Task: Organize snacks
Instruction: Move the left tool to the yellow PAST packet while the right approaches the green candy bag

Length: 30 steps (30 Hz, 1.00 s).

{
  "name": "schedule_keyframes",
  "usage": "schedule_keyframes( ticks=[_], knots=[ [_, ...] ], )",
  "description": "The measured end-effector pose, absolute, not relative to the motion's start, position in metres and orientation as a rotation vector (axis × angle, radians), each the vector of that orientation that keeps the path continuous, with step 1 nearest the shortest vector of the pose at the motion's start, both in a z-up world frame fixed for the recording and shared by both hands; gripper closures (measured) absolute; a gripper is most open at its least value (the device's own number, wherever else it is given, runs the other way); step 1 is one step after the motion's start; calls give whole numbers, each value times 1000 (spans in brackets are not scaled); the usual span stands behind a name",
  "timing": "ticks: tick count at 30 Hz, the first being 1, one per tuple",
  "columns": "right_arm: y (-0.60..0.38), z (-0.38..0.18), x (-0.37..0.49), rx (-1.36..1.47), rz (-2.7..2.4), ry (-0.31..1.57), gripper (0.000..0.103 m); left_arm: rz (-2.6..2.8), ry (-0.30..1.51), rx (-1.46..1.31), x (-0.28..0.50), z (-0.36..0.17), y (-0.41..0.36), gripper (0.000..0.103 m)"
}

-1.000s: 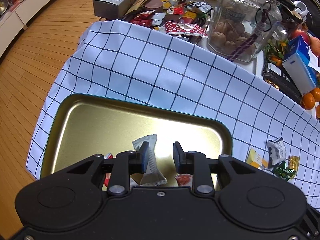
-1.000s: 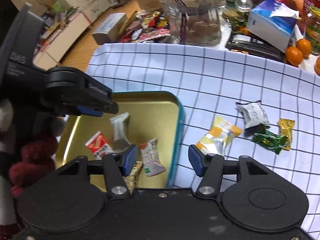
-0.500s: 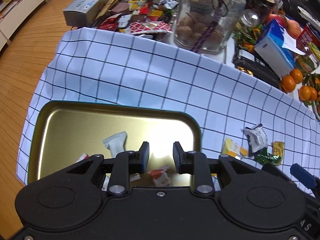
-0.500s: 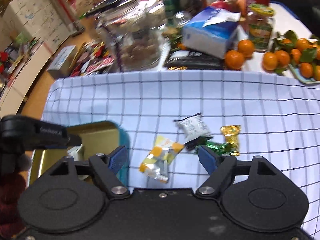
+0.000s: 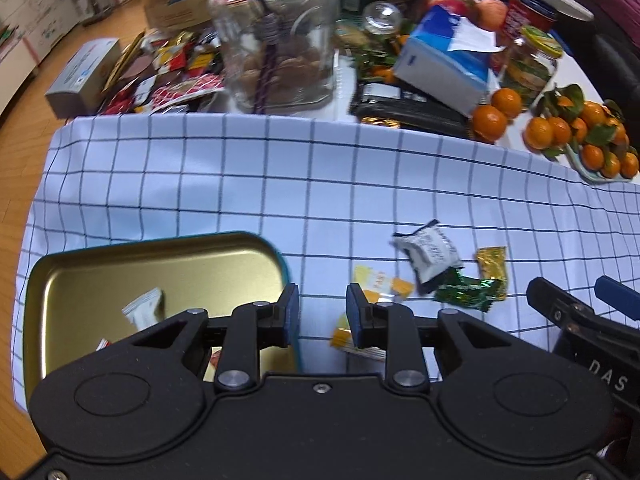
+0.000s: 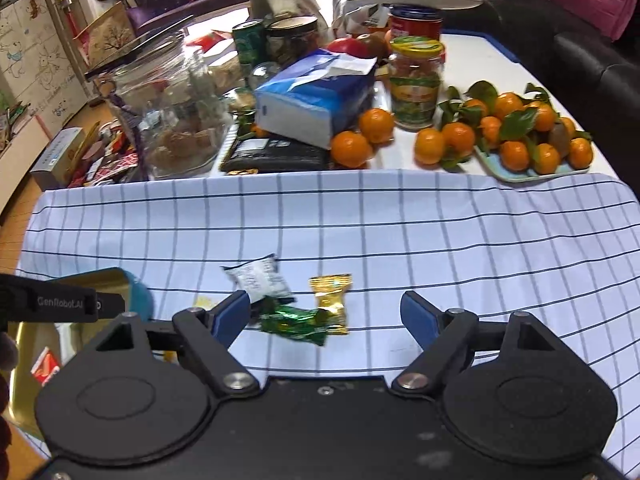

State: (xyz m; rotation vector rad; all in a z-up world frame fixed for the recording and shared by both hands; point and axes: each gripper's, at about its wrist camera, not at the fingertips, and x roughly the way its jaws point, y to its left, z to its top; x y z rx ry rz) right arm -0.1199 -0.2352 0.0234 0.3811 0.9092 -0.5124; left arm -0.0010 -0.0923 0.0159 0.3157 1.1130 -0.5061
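Snacks are split between two spots right now: a few wrapped ones sit inside the gold tin tray (image 5: 160,264), including a white packet (image 5: 144,312), and four more lie loose on the checked cloth (image 5: 280,184) just to the tray's right. That loose bunch is a yellow packet (image 5: 384,286), a white-and-black packet (image 6: 258,278), a green candy (image 6: 292,322) and a gold candy (image 6: 332,300), all close together, the green one touching the gold one.

Left gripper (image 5: 318,314) hangs over the tray's right edge with its jaws only a little apart and nothing between them; the yellow packet lies just under its right finger. Right gripper (image 6: 326,314) is over the green and gold candies with its jaws opening wide, and it's got hold of nothing, the candies just lie on the cloth between the fingers.

Behind the cloth there's a big glass jar (image 5: 276,36), a blue tissue box (image 6: 316,96) and a pile of tangerines (image 6: 516,132).
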Motion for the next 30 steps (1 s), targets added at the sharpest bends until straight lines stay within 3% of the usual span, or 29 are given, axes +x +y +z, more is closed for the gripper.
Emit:
schedule_keyframes(
  ticks=[9,15,23,30],
  knots=[
    [-260,13,-135,440,-433,1009,17,-558,1161,361,-9,7,-112,66],
    [-267,-7,-151,516,-346,1129,28,-568,1233,328,-7,-1,-116,66],
    [-257,-15,-169,429,-221,1166,36,-572,1247,369,-13,-9,-129,66],
    [-230,-13,-170,304,-91,1180,37,-585,1261,383,-18,-13,-140,66]
  ],
)
